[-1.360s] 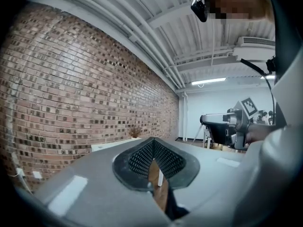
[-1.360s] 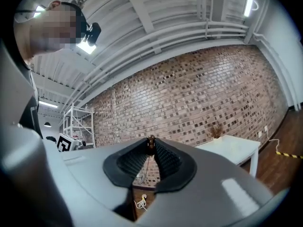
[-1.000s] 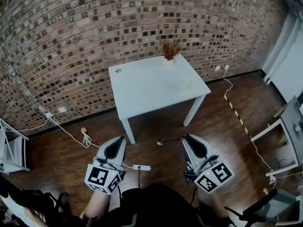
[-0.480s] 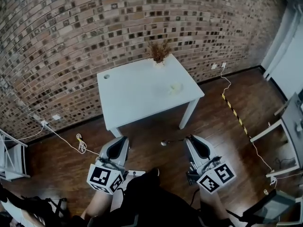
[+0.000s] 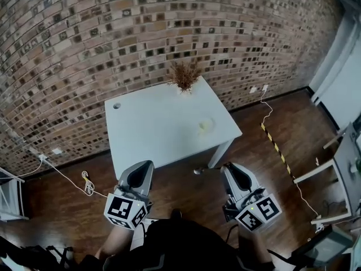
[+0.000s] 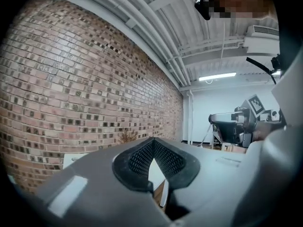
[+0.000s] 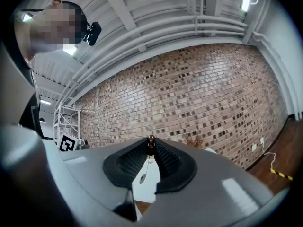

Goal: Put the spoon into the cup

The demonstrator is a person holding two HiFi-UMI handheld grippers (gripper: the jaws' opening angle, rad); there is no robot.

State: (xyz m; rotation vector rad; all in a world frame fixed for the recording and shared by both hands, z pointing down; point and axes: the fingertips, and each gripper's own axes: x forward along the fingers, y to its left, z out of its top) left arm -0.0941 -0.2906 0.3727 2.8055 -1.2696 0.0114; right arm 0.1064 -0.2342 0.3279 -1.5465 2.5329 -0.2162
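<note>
A pale cup [image 5: 206,125] stands on the white table [image 5: 152,134], near its right side. My right gripper [image 5: 226,166] is short of the table's front edge, over the wooden floor, and is shut on a thin spoon [image 5: 198,171] that sticks out to its left. In the right gripper view the spoon's dark end [image 7: 151,144] sits pinched between the closed pads of the right gripper [image 7: 151,141]. My left gripper [image 5: 144,164] is level with it at the table's front left. Its pads [image 6: 142,157] meet at the tip with nothing between them.
A dried plant in a small vase [image 5: 185,75] stands at the table's far edge, and a small round hole [image 5: 117,105] marks its far left corner. A brick wall [image 5: 113,33] rises behind. Cables [image 5: 84,182] and striped floor tape [image 5: 276,145] lie beside the table; furniture [image 5: 344,168] stands at right.
Both grippers have moved forward to the table, which now lies just beyond their tips. The spoon stays pinched in the right gripper.
</note>
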